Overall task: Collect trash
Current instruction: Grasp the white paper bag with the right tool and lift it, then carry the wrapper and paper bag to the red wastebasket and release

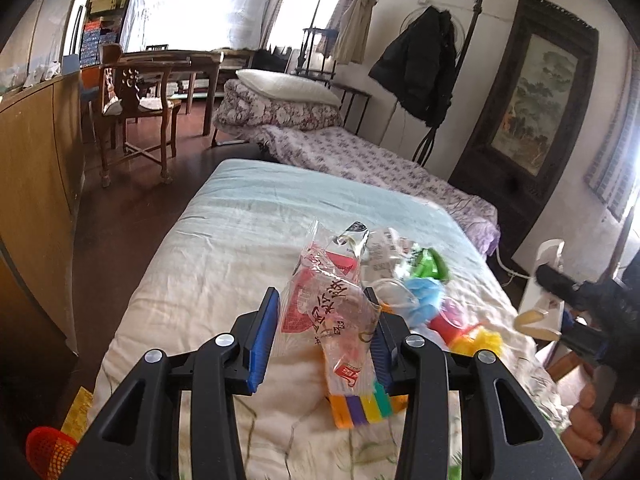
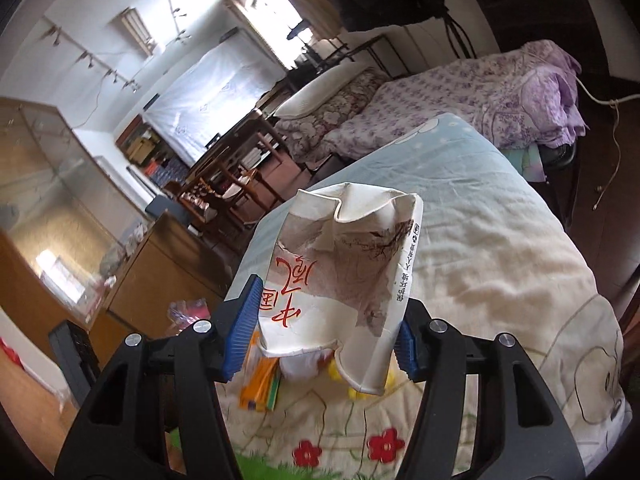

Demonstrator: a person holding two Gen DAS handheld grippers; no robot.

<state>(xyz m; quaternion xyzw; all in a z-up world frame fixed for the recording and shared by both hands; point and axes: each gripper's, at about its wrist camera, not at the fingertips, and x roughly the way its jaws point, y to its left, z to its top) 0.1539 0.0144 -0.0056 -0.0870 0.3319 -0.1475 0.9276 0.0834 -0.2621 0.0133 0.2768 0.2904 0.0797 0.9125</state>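
Gripping a crushed paper cup in right jaws, left jaws clamping a clear wrapper

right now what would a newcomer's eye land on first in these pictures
The crushed paper cup with red characters fills the right wrist view, pinched in the right gripper above the bed. In the left wrist view, the left gripper holds a clear plastic wrapper with red print, just before a bright litter pile on the quilt.

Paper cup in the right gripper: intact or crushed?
Crushed. The paper cup has a buckled rim and creased walls, pinched in the right gripper.
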